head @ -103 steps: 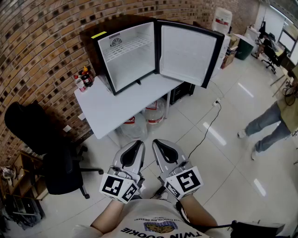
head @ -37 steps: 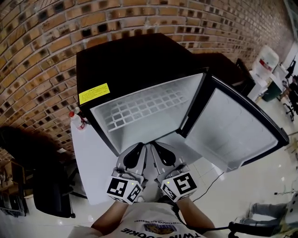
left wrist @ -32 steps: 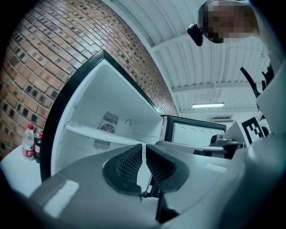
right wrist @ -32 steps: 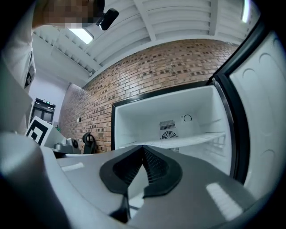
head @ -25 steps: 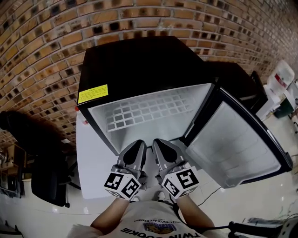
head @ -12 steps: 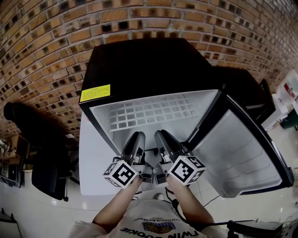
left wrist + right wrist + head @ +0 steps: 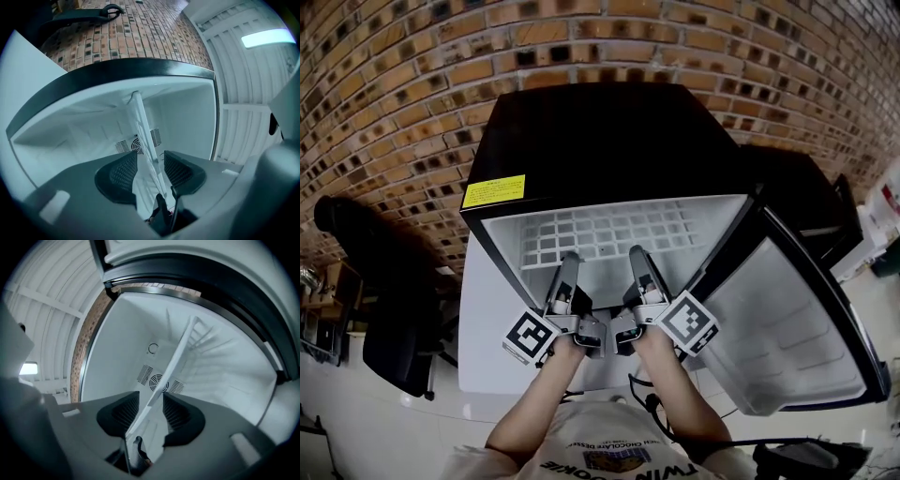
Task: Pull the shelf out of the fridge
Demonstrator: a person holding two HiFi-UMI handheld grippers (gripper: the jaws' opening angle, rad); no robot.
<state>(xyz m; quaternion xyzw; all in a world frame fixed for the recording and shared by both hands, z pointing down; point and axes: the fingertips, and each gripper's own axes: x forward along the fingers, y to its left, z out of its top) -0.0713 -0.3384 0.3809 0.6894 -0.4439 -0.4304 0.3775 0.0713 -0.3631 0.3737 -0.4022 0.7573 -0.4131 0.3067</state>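
Note:
A black mini fridge (image 7: 600, 131) stands open on a white table (image 7: 483, 323). Its white wire shelf (image 7: 609, 232) lies across the upper part of the white interior. Both grippers reach into the opening side by side at the shelf's front edge. My left gripper (image 7: 565, 262) has its jaws opening. In the left gripper view the shelf (image 7: 140, 117) runs edge-on between the left gripper (image 7: 150, 165) pads with gaps on both sides. My right gripper (image 7: 637, 257) is opening too. There the shelf (image 7: 180, 350) passes between the right gripper (image 7: 152, 411) pads without being pressed.
The fridge door (image 7: 787, 319) hangs open to the right, close to my right arm. A brick wall (image 7: 441, 56) rises behind the fridge. A black office chair (image 7: 384, 309) stands on the floor at the left.
The view has closed in on the fridge. Both grippers have moved forward into the opening up to the shelf's front edge, and their jaws have spread apart.

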